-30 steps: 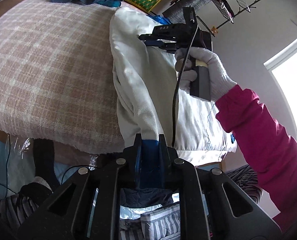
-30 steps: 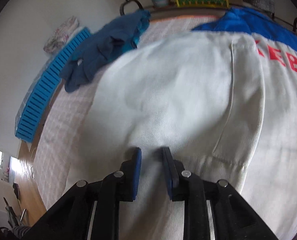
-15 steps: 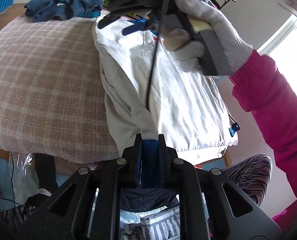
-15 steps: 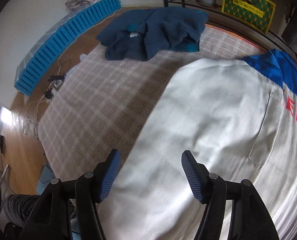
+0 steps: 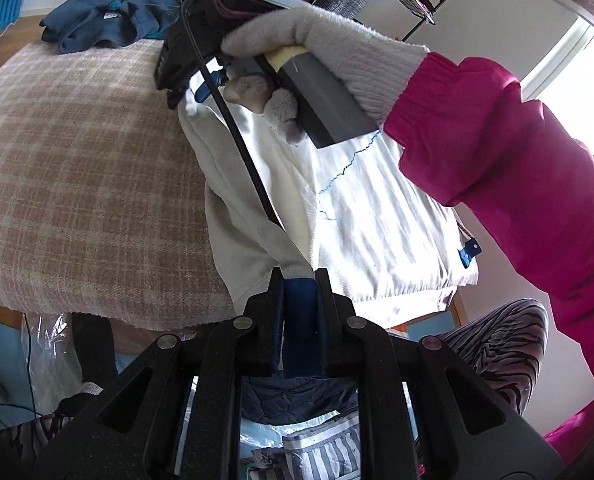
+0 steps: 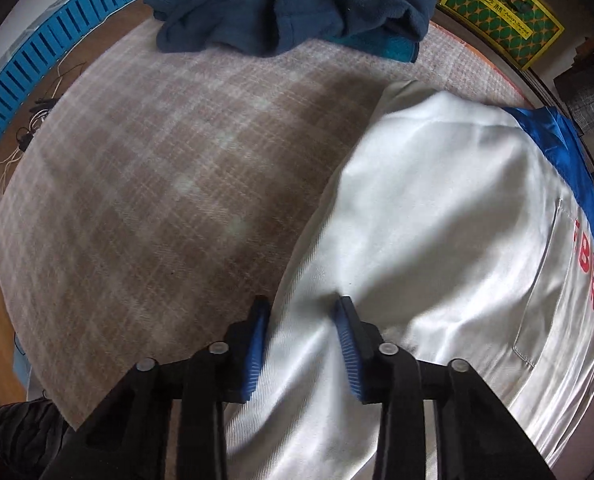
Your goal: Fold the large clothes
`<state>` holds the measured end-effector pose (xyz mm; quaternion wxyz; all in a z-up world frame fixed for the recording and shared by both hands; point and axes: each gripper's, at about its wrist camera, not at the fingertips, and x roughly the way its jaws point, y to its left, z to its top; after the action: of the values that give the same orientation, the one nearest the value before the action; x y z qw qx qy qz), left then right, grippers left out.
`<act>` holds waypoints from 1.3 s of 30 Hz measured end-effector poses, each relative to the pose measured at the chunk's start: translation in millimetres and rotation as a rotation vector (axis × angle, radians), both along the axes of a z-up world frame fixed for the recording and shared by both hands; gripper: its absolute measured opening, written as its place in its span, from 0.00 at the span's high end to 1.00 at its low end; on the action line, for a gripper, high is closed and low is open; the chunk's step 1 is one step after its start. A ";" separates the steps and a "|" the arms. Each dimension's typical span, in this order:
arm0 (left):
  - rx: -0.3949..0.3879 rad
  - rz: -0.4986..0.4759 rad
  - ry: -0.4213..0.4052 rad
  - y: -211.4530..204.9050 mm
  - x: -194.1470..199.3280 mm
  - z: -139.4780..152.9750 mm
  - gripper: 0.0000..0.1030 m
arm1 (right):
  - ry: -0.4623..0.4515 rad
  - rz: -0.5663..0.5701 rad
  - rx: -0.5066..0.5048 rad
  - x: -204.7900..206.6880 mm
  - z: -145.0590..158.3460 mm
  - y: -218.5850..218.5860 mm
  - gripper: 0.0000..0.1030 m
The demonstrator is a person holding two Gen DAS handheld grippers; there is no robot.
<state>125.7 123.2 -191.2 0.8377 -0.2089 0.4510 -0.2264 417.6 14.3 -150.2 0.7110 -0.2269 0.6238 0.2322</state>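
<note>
- Pink-and-cream plaid blanket [image 6: 145, 184] covered the desk, spreading out beyond and to the left of both pairs of fingers.
- Across it lay the white jacket [image 6: 449, 216], with a blue shoulder panel [image 6: 557, 152] and red lettering [image 6: 587, 268] toward the far right of the right fingers; in the left wrist view its hem hung over the near edge of the desk.
- Beyond the right fingers, at the far end of the blanket, sat a heap of dark blue clothing [image 6: 297, 4], well apart from the jacket.
- A magenta sleeve [image 5: 517, 168] and a grey-gloved hand [image 5: 317, 48] reached in above the left fingers, carrying the right gripper [image 5: 185, 92] down onto the jacket's far left edge.
- The right gripper [image 6: 303, 320] pointed down at the cloth with its fingers standing narrow; they had just been closing, and a raised fold of the jacket's left edge lay between the blue pads [image 6: 257, 344]. Whether the pads pressed on it could not be told.
- The left gripper [image 5: 299, 280] had its fingers nearly together, pinched on the jacket's blue-and-white cuff [image 5: 297, 292], which ran straight up from the fingers into the sleeve [image 5: 249, 224].
- A black cable [image 5: 237, 140] ran from the right gripper down toward the left fingers.
</note>
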 end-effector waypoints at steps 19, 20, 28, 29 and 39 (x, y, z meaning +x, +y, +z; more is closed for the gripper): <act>0.185 -0.140 -0.108 -79.2 -5.1 50.2 0.89 | 0.021 -0.338 0.674 13.4 62.0 -167.6 1.00; 0.196 -0.152 -0.113 -85.0 -5.6 51.5 0.89 | 0.024 -0.362 0.708 13.4 63.4 -180.9 1.00; 0.264 -0.264 -0.131 -131.3 -8.4 49.5 0.89 | 0.028 -0.428 0.813 1.7 59.7 -252.6 0.90; 0.271 -0.274 -0.132 -134.9 -8.8 48.3 0.89 | 0.012 -0.407 0.784 1.4 62.7 -251.9 0.84; 0.220 -0.254 -0.128 -124.1 -11.5 42.3 0.89 | -0.158 -0.046 0.349 37.5 104.8 -137.8 0.53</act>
<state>114.2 -0.9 -148.9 0.8471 -0.0426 0.4417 -0.2924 455.1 -123.5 -45.4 0.7916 -0.1034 0.5213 0.3017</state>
